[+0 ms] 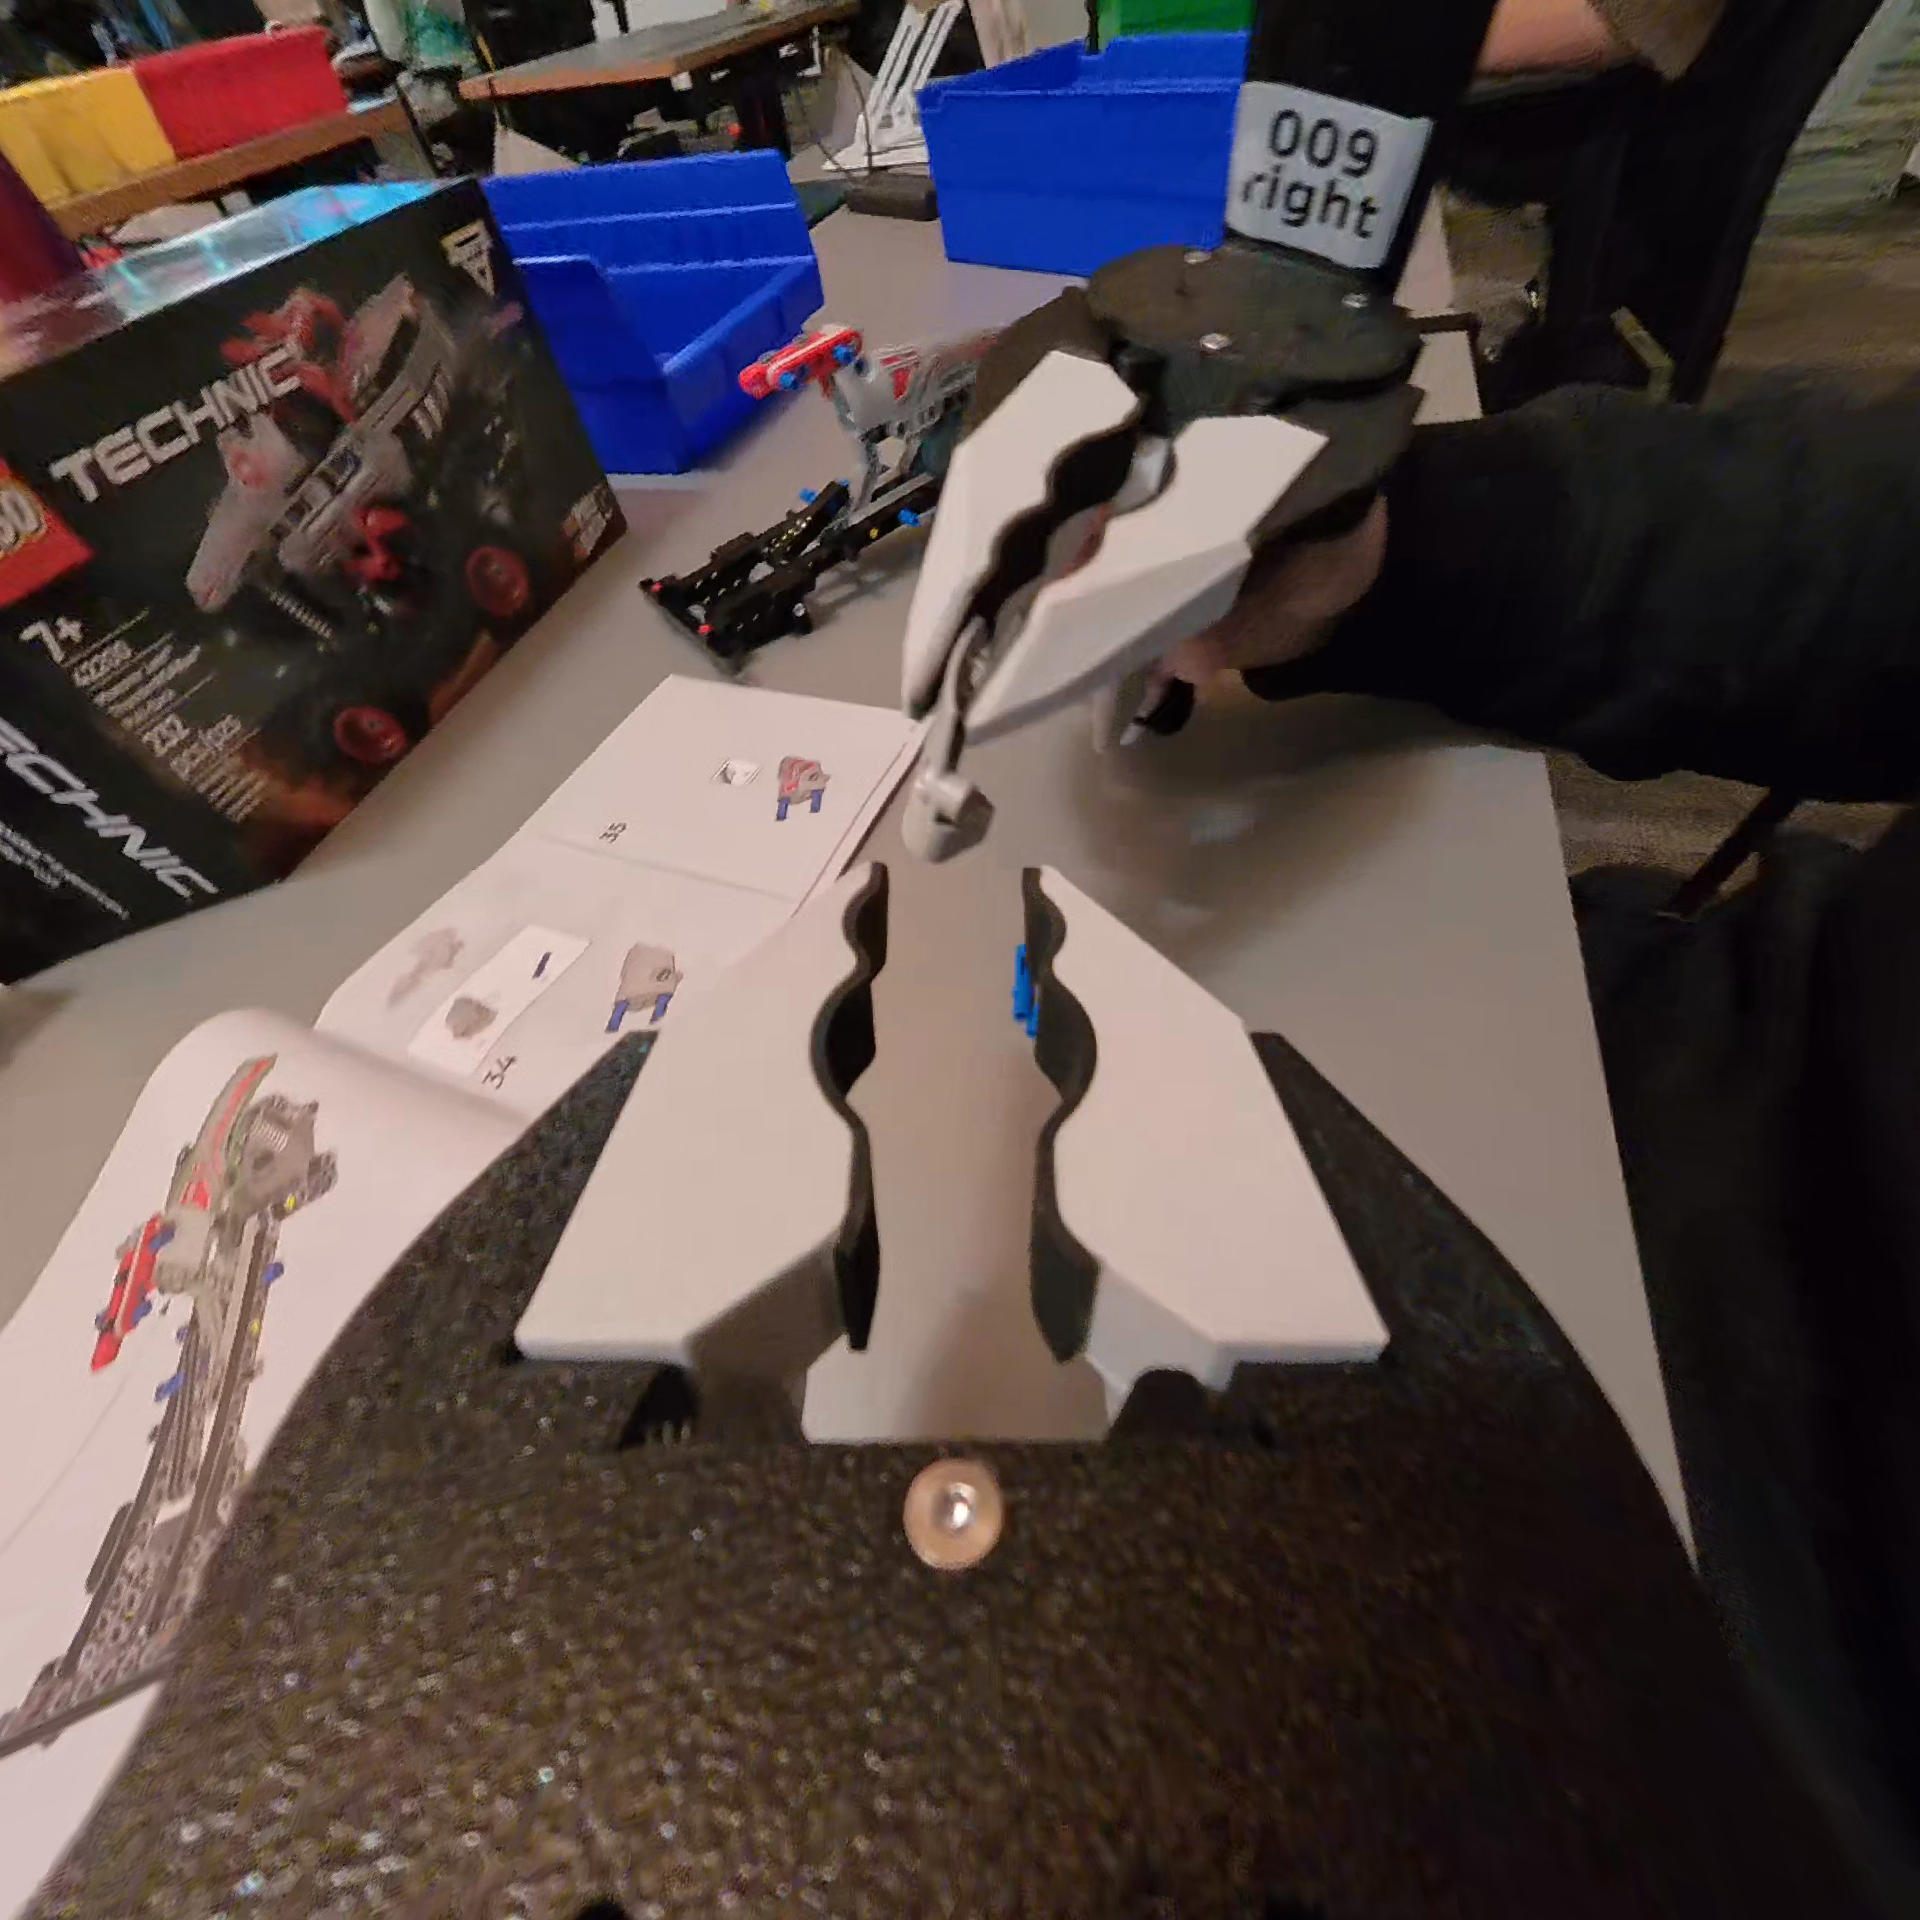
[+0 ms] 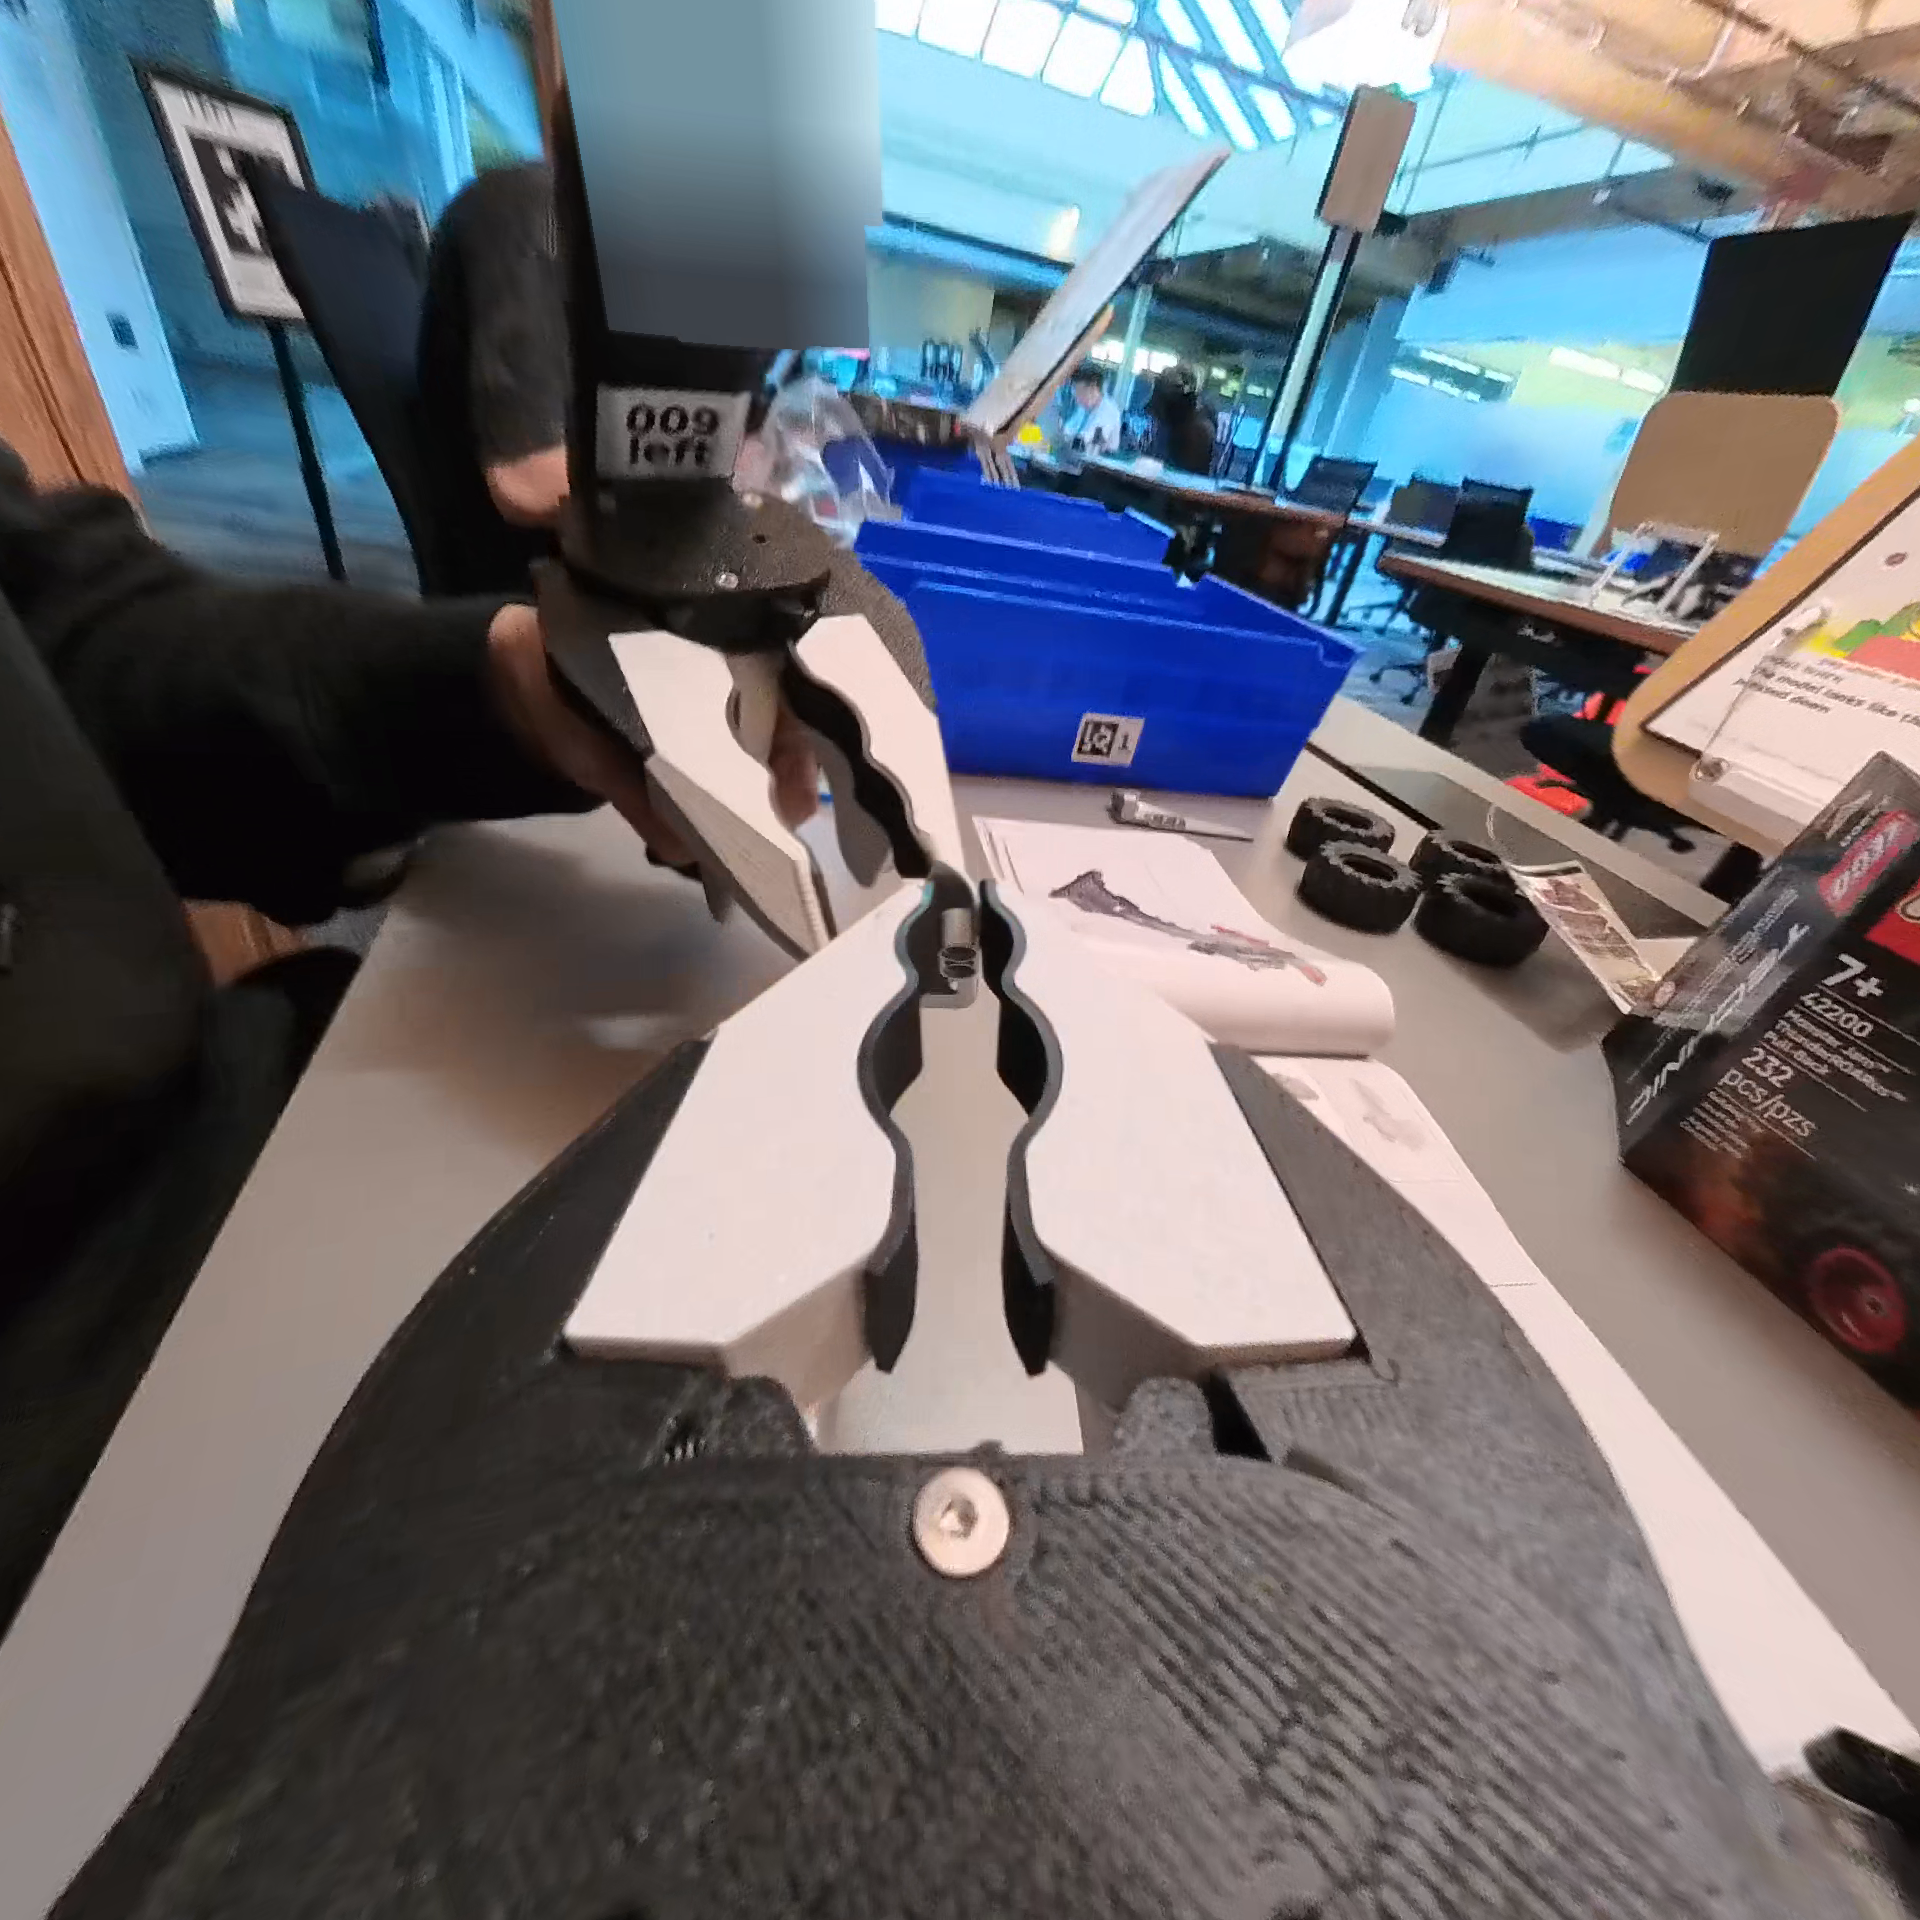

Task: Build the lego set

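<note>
**Grey connector held ready, blue pin waiting at the left fingers**

The right hand-held gripper [image 1: 940, 717] pinches a small grey piece [image 1: 943, 805] at its tips, so that the piece hangs below them, above the tabletop [image 1: 1351, 935] and just beyond the left gripper's tips. The right wrist view shows the same piece [image 2: 956, 961] caught between the fingers, one round hole facing the camera.

The left hand-held gripper [image 1: 956, 883] has its jaws spread. A little blue pin [image 1: 1023, 982] shows against the inner side of its right finger; whether it is gripped or merely lies behind cannot be told.

The half-built model [image 1: 831, 499] rests farther back on the tabletop, near the blue bins [image 1: 665, 291] and the box [image 1: 270, 540]. The manual [image 1: 582, 914] lies open under the grippers, and four black tyres [image 2: 1413, 894] sit off to the side.

The step looks like a small sub-assembly: joining pin and grey piece in the air. Next, I judge, the pin's end must line up with a hole in the piece and be pushed straight in, with both grips firm so that neither part twists
</note>
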`<state>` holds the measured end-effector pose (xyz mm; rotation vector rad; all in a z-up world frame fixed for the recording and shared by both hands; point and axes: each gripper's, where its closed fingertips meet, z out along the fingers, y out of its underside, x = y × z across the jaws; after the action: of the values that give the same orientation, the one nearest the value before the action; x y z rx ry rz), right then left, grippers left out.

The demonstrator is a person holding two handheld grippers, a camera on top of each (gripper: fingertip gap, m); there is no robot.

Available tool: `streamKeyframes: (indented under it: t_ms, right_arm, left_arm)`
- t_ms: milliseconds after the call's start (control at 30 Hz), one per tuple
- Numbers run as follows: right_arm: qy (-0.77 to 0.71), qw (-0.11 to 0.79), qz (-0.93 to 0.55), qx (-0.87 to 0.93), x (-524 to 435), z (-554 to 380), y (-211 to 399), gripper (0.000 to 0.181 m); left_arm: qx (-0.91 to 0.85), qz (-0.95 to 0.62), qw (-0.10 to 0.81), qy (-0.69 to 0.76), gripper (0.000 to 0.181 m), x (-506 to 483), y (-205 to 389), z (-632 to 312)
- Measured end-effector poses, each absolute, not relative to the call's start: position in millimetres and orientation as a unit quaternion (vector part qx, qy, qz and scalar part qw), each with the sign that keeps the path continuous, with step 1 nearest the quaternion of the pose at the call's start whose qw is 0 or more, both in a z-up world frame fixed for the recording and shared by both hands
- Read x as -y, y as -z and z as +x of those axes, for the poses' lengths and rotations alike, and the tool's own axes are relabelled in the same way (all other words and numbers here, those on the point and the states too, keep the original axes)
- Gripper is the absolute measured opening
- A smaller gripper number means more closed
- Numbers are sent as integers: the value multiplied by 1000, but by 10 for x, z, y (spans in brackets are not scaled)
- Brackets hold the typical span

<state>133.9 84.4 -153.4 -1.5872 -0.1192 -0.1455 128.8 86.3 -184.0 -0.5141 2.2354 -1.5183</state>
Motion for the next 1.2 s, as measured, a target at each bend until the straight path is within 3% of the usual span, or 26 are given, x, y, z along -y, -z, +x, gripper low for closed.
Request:
streamKeyframes:
  t_ms: [233, 533, 1000, 1200]
  right_arm:
    - [20, 740, -670, 54, -754, 1295, 1392, 4]
    - [116, 687, -705, 133, -751, 1241, 1506, 5]
    - [145, 614, -766, 124, -714, 1353, 1753, 6]
    - [55, 619, -783, 19, -660, 1468, 1741, 27]
  left_arm:
    - [-778, -162, 235, 560, 19, -740, 1689, 1272]
    - [-779, -97, 339, 518, 11, -764, 1689, 1295]
    - [-796, -100, 331, 496, 11, -812, 1872, 1343]
    - [-782, -15, 497, 375, 11, -961, 1848, 1470]
